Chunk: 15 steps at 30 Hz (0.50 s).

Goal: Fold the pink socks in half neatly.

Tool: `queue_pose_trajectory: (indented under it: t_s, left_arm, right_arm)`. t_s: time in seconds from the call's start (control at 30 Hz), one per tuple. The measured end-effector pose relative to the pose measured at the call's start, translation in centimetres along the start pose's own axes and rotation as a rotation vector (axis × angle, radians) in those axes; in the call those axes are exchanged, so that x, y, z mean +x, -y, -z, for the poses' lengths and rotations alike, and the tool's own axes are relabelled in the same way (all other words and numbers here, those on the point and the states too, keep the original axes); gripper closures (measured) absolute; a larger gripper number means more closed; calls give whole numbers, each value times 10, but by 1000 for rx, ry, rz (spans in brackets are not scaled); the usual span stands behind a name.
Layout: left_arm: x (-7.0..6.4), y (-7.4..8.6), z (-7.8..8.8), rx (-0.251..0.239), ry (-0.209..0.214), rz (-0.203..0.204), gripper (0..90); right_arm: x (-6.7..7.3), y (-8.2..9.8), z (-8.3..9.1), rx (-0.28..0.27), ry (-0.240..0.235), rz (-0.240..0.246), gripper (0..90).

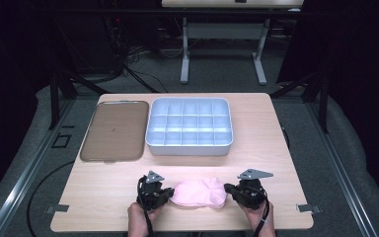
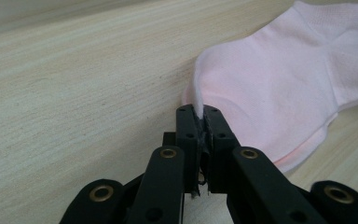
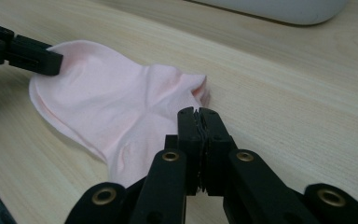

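It looked like a lab or a recording studio rather than anyone's home. The pale wooden worktop [image 1: 276, 148] stood alone on grey carpet [image 1: 227, 69], ringed by dark curtains and black stands [image 1: 59, 89] with splayed legs. Loose cables [image 1: 128, 64] trailed across the floor toward dim equipment at the back, and a second desk on white metal legs [image 1: 185, 49] stood beyond. Metal rails [image 1: 24, 173] ran along the floor on either side. Small metal brackets [image 1: 56, 208] were fixed at the worktop's near corners, and a square was marked on the floor [image 1: 60, 141] to the left.
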<state>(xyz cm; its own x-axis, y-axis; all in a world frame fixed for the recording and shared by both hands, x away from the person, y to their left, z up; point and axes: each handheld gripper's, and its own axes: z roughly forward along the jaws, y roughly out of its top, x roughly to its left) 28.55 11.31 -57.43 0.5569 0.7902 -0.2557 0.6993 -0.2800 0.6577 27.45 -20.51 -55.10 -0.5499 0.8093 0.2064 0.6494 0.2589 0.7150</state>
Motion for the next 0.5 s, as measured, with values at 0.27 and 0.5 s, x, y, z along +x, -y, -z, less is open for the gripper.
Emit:
queue_pose_trajectory:
  t_s: [0.27, 0.5]
  left_arm:
    - [0, 0, 0, 2, 8, -2, 863]
    - [1, 0, 0, 5, 15, -2, 863]
  right_arm:
    - [13, -11, 11, -44, -39, 19, 884]
    - [31, -26, 16, -70, -81, 63, 885]
